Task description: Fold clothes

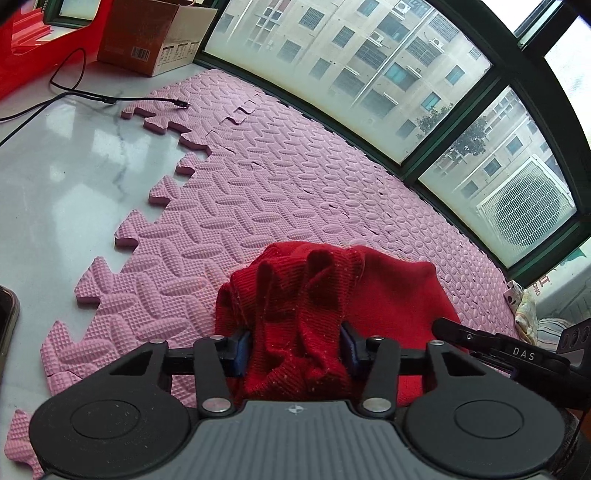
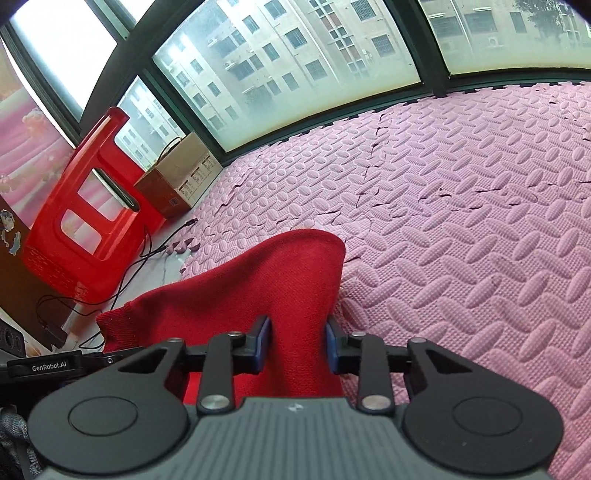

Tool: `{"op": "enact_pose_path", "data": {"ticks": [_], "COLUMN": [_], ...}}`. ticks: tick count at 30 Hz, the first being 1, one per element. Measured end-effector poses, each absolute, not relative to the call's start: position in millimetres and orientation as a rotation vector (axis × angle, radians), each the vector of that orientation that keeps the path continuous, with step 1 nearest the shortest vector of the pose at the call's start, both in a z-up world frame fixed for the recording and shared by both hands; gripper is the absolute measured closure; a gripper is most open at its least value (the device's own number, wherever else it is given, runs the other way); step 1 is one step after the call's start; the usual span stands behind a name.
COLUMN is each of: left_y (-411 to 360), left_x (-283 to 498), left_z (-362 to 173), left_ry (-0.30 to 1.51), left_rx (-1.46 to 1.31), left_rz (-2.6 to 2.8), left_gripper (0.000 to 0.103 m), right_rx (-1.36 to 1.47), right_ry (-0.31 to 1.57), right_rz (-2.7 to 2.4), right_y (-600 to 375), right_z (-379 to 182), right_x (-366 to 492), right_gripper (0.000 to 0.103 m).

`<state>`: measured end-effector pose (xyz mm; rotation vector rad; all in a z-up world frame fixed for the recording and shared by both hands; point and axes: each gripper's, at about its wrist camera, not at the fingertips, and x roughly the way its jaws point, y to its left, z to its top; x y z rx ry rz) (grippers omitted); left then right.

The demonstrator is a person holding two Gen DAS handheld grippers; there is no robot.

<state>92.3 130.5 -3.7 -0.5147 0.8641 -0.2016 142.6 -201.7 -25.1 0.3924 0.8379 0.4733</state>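
The left gripper (image 1: 295,350) is clamped on bunched folds of the red knit garment (image 1: 332,295), the right gripper (image 2: 297,345) on its smooth edge. Ahead of both fingertips, bare pink foam mat (image 2: 461,221) runs to the window frame (image 2: 325,122).

Red garment (image 1: 310,317): near part lying hidden under left gripper (image 1: 295,354) body; pad contact w/ cloth not fully showing. Same in right view, lower cloth (image 2: 258,295) disappearing behind right gripper (image 2: 297,347). Dark device (image 1: 7,317): being cut off at left frame edge, type unclear. Patterned fabric (image 1: 522,306) at mat's (image 1: 295,177) far right corner: too small to ID. Carton (image 1: 155,33): top cropped, label print unreadable. Red stool (image 2: 85,221): partly covering what's behind it.
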Motion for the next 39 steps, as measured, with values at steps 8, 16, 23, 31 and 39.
{"op": "enact_pose_path", "data": {"ticks": [8, 16, 23, 31, 39], "left_y": [67, -34, -126, -201, -210], "left_x": [106, 131, 151, 165, 165], "left_z": [13, 25, 20, 5, 4], "left_ry": [0.858, 0.873, 0.914, 0.973, 0.973], "left_rx": [-0.47, -0.407, -0.346, -0.258, -0.203], "left_rz": [-0.321, -0.451, -0.549, -0.594, -0.545], "left_gripper": [0.063, 0.063, 0.063, 0.056, 0.038], "right_rx": [0.364, 0.375, 0.374, 0.362, 0.264], "right_ry": [0.728, 0.66, 0.637, 0.657, 0.636], "right_rz": [0.372, 0.223, 0.098, -0.025, -0.056], "right_y": [-260, -353, -431, -490, -489], "right_z": [10, 30, 33, 15, 11], "right_x": [115, 95, 82, 79, 59], "right_gripper": [0.079, 0.079, 0.079, 0.076, 0.061]}}
